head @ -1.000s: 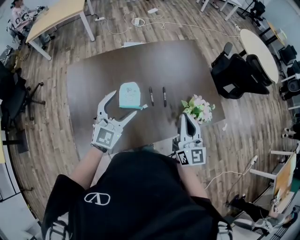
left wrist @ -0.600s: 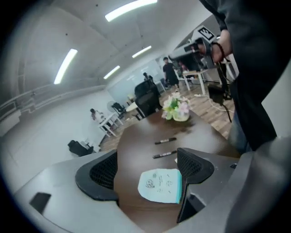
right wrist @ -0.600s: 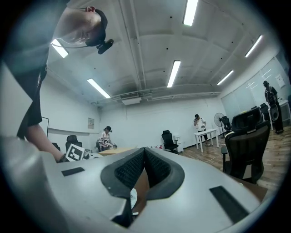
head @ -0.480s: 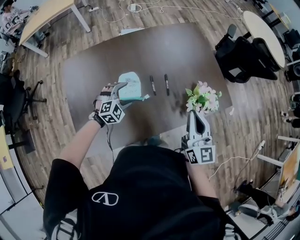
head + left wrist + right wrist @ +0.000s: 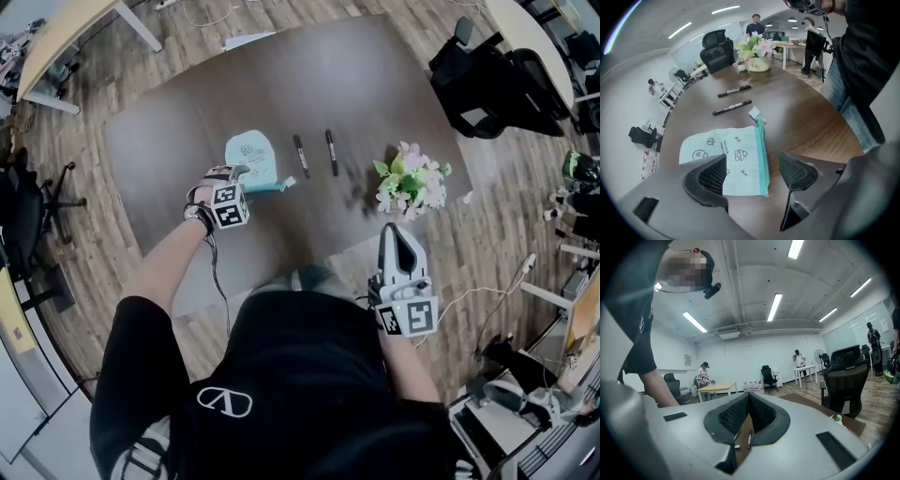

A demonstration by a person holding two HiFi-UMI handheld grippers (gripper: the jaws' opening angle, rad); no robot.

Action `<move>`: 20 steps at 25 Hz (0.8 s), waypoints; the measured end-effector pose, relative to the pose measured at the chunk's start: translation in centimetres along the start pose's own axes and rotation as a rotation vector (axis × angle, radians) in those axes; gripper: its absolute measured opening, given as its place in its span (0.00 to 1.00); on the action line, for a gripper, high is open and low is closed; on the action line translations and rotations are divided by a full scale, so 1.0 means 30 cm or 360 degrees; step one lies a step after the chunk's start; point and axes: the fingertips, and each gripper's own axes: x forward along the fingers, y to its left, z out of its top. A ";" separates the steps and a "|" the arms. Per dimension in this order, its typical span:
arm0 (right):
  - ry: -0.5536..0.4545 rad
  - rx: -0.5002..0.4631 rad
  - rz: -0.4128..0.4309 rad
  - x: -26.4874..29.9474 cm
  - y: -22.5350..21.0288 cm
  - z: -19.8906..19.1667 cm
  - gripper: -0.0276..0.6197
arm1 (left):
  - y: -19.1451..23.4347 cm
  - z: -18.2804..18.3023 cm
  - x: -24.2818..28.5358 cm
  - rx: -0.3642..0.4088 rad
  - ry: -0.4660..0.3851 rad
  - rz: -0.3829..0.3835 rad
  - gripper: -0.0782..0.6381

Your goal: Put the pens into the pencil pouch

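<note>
A light-blue pencil pouch [image 5: 251,157] with doodles and a teal zipper lies flat on the dark table [image 5: 169,225]. Two black pens [image 5: 300,155] [image 5: 331,152] lie side by side just right of it. My left gripper [image 5: 242,176] points steeply down over the pouch's near end. In the left gripper view the pouch [image 5: 733,157] lies below, and its zipper edge falls within the gap of my left gripper [image 5: 752,173]. Its jaws are closing, with the pads clear of the pouch. Both pens [image 5: 732,107] [image 5: 734,91] lie beyond. My right gripper [image 5: 394,232] [image 5: 749,405] is shut and empty, level at the table's front edge.
A pot of pink and white flowers [image 5: 411,181] [image 5: 756,52] stands right of the pens, just ahead of my right gripper. Black office chairs [image 5: 487,89] crowd the table's far right. Cables and another table [image 5: 56,42] are on the wooden floor behind.
My left gripper has dropped from above the table's front and tipped down onto the pouch's near end. My right gripper has sunk slightly.
</note>
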 end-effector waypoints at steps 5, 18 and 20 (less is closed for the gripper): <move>0.0028 0.0012 -0.0029 -0.001 -0.012 -0.036 0.04 | -0.018 -0.030 0.089 0.0040 0.0079 -0.0062 0.49; 0.0041 0.0031 -0.0047 -0.005 -0.002 -0.055 0.04 | -0.048 -0.016 0.115 -0.0030 0.0114 -0.0159 0.14; 0.0036 0.0032 -0.0050 -0.007 -0.005 -0.058 0.04 | -0.037 -0.007 0.107 -0.0083 0.0094 -0.0179 0.13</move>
